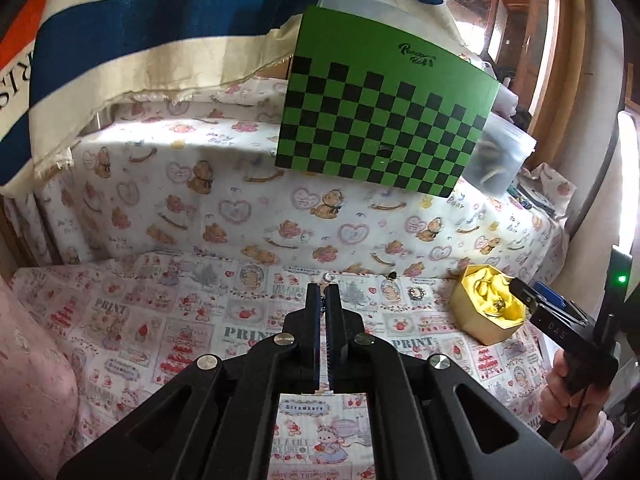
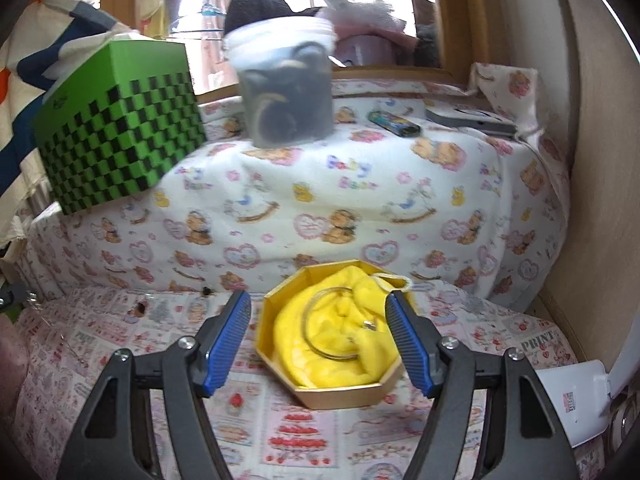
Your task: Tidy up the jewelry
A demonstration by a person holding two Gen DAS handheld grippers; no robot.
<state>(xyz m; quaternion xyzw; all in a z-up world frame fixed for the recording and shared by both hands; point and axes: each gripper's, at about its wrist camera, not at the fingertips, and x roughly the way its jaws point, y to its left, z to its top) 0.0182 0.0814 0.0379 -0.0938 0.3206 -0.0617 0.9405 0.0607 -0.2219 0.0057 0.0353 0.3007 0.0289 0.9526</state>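
A gold octagonal box (image 2: 340,398) lined with yellow cloth (image 2: 332,364) sits on the printed cloth. A silver bangle (image 2: 310,334) and a small ring (image 2: 369,325) lie on the yellow cloth. My right gripper (image 2: 318,295) is open just above the box, one blue pad on each side, touching nothing. In the left wrist view the box (image 1: 468,320) is at the right, with my right gripper (image 1: 530,294) over its far edge. My left gripper (image 1: 323,292) is shut with nothing seen in it. Just beyond its tips lie a small ring (image 1: 330,278), a dark piece (image 1: 393,275) and a brooch (image 1: 416,294).
A raised ledge under bear-print cloth (image 2: 360,200) rises behind the box. On it stand a green checkered box (image 2: 120,128), a plastic jar (image 2: 284,88) and a lighter (image 2: 394,123). A white card (image 2: 572,400) lies at the right. A hand (image 1: 560,380) holds the right gripper.
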